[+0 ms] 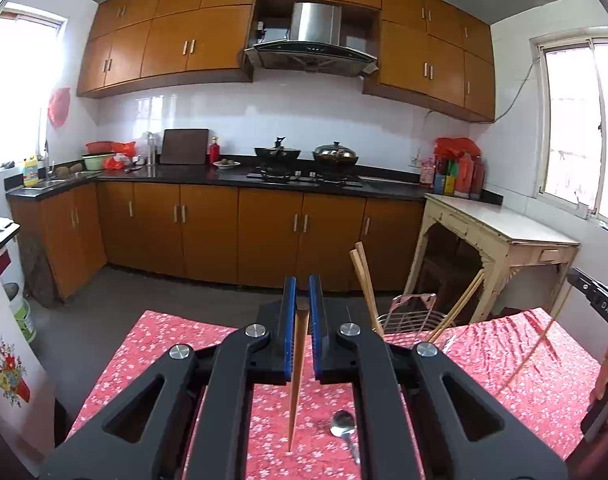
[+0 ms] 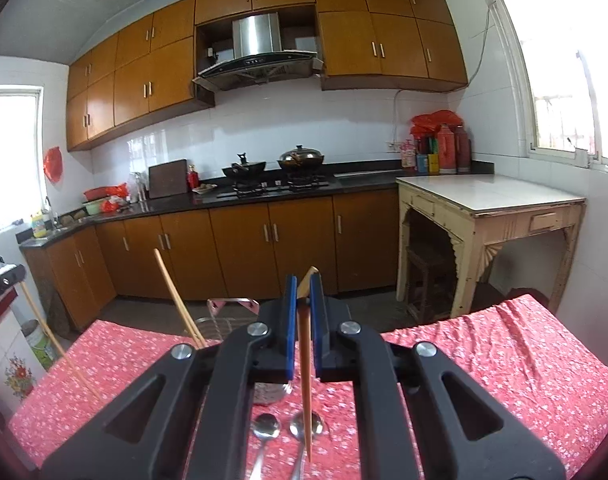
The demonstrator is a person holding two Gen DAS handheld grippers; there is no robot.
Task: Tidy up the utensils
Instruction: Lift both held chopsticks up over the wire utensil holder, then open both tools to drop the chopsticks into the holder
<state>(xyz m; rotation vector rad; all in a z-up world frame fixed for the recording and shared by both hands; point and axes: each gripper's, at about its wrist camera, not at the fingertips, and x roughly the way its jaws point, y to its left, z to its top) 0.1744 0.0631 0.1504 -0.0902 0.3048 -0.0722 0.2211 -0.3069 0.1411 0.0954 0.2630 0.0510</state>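
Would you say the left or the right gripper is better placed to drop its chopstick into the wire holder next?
Probably the right gripper: the wire holder sits just beyond its fingers, slightly left. For the left gripper the holder lies further off to the right. Each grips one chopstick.

Red tablecloth (image 2: 503, 360) with white flower print; blue-padded black gripper fingers (image 1: 291, 308); tan wooden chopstick (image 1: 298, 380); shiny silver spoon (image 1: 342, 424); orange-brown cabinets (image 1: 208, 224).

Two matching black grippers with blue pads

The left gripper (image 1: 302, 300) and right gripper (image 2: 302, 300) each have black angular linkage arms with triangular cut-outs, round silver bolts at the joints, and blue-lined fingers (image 1: 290, 308).
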